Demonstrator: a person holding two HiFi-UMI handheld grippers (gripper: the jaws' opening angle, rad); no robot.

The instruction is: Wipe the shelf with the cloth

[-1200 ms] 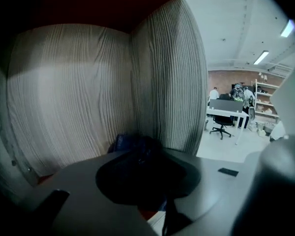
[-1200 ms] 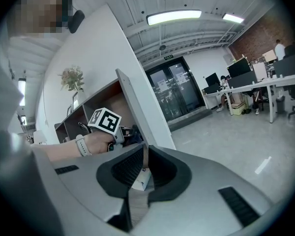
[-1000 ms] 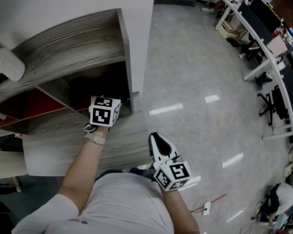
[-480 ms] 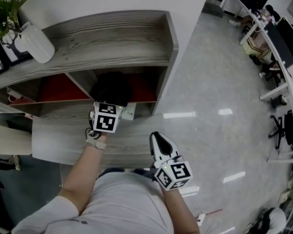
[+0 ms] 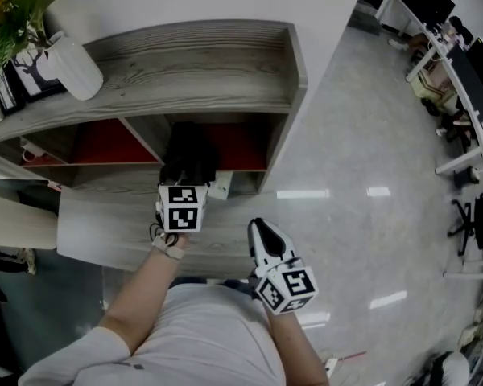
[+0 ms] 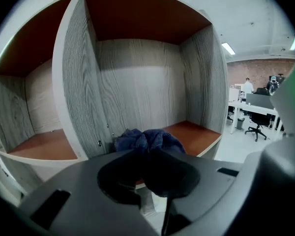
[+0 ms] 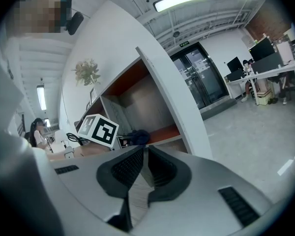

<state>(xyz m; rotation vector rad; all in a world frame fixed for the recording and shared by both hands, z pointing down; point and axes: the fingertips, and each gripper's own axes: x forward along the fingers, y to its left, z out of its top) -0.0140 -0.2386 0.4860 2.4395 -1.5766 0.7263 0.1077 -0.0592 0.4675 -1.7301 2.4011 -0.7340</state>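
- right gripper [image 5: 256, 228], 6 o'clock, near the body; jaws together, nothing between; idle
- left gripper [image 6: 147, 167] clamped on dark blue cloth [image 6: 148, 140]; over the last second it has closed in on the right-hand compartment [image 6: 199, 135]; cloth now bunched at its front edge; wiping looks about to start
- upright divider [image 6: 81, 87] just at 9 o'clock of the cloth; could block a sideways stroke
- shelf [image 5: 193, 59] top: white vase [image 5: 74, 69], plant [image 5: 16, 14] at 10 o'clock, well apart
- office desks [image 5: 459, 63], 2 o'clock, far off
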